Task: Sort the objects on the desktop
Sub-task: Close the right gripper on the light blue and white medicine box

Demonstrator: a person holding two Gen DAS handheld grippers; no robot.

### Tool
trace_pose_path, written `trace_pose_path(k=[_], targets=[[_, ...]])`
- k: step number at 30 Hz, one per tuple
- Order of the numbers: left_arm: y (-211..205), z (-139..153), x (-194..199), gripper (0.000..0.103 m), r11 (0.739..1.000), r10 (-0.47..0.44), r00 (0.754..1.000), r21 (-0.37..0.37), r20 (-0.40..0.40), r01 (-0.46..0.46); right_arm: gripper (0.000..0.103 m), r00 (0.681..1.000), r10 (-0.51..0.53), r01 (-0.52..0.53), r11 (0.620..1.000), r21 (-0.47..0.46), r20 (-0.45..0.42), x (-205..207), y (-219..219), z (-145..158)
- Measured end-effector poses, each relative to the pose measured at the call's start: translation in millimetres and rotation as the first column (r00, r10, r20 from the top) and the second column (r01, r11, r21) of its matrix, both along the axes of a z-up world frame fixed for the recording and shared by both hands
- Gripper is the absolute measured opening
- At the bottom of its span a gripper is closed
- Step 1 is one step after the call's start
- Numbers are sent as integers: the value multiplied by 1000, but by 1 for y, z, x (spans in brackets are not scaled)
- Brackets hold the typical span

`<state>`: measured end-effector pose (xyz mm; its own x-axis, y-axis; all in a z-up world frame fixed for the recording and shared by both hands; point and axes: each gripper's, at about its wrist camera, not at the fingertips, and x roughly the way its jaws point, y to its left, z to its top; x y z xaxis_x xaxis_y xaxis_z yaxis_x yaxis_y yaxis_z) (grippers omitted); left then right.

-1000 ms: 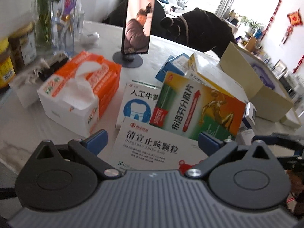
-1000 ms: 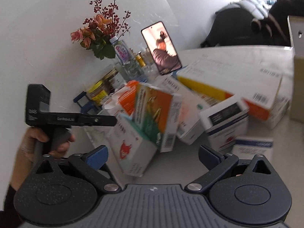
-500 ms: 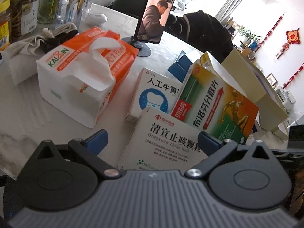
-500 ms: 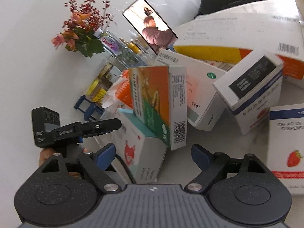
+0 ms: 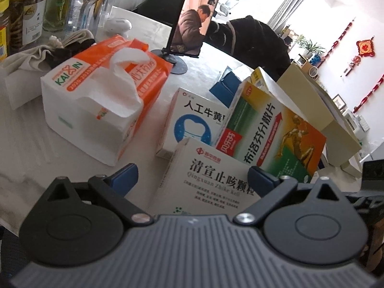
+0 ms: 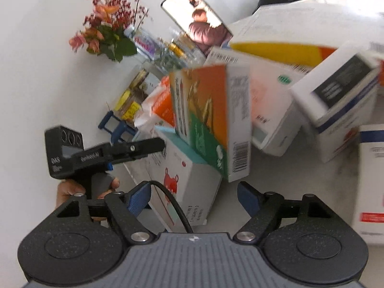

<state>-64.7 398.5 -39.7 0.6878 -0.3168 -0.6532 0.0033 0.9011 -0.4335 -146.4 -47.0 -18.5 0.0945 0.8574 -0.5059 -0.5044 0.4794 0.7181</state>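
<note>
Landmark: orange-green box (image 5: pixel 276 132), upright in the cluster on the bench (image 5: pixel 21 144).
Progress: early by my reading; nothing looks sorted, boxes lean in one heap.
Left tool (image 5: pixel 192 177): jaws wide, pads touching nothing; white cough-granule box (image 5: pixel 211 187) lies between them, just in front of the landmark.
Right tool (image 6: pixel 194 194): jaws closing, empty; the landmark's lower corner and the bear box (image 6: pixel 184 187) beneath it sit between them.
Remaining: every box; tissue pack (image 5: pixel 100 105) beside the landmark.
</note>
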Motion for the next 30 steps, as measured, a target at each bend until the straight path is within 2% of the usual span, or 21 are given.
trace_pose_path(k=[6,11,16,22,24,25,28,30], targets=[[8,-3,-5,99,1000,-27,1000,11,-2,27,82,995,-58,60,998,25,-79,8,-11,-7],[15,-2,-8,99,992,-125,992,29,35,124,80,988,-57,62,998,27,-147,9,1,-20],[11,-6,-1,100,981,-187,982,57,10,186,76,982,-47,56,997,44,-183,9,14,-28],[13,-11,-1,98,981,-194,980,17,37,193,68,986,-47,54,998,40,-161,8,22,-27],[14,-13,-3,95,982,-191,980,-5,53,191,63,986,-39,47,998,49,-163,9,24,-28],[13,-14,-4,92,982,-189,980,-13,62,190,56,986,-33,43,998,55,-164,9,25,-28],[11,-12,-11,84,981,-187,977,-32,97,191,51,990,-17,25,998,52,-142,6,25,-24],[8,-10,-15,84,982,-183,976,-28,114,187,50,992,-7,13,999,52,-126,3,25,-21]])
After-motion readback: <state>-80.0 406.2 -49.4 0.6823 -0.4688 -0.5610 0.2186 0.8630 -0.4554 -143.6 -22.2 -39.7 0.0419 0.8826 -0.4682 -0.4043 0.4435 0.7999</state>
